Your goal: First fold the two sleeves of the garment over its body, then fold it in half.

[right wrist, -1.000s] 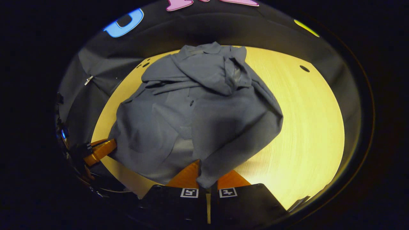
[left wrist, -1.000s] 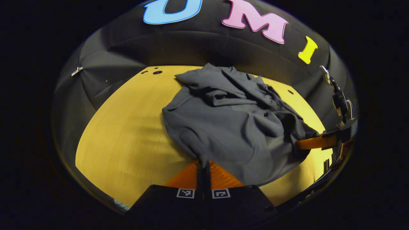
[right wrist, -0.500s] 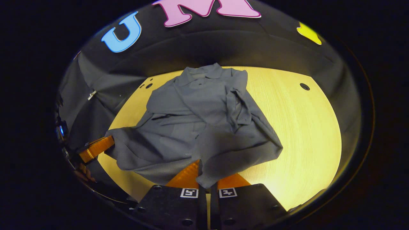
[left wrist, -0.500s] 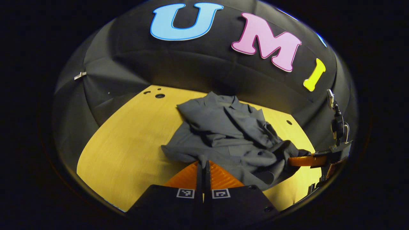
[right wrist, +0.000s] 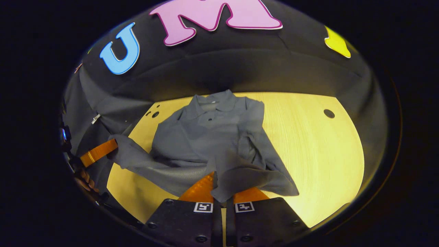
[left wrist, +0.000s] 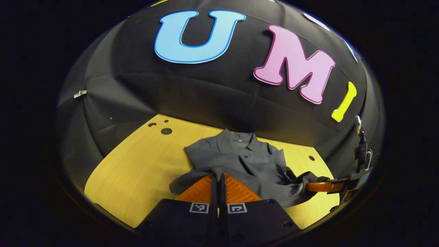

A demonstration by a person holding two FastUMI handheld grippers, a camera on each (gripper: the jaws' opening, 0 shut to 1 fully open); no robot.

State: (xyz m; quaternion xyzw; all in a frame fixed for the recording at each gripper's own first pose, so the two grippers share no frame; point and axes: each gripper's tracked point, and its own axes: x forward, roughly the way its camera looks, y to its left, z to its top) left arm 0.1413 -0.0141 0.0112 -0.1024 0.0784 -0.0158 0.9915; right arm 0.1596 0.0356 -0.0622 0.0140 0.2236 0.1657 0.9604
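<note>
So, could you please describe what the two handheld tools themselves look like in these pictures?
Both match: the left tool and the right tool each have two orange ribbed wedge-shaped fingers on a black body with screw heads, and each finger base carries a small square black-and-white marker. Seen from the left gripper view, the right tool has a black upright mount with a cable loop behind it.

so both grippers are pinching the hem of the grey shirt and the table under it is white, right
Not white: the table is yellow wood, as the right gripper view shows. The rest holds: the left gripper and right gripper each pinch the hem of the grey shirt.
</note>
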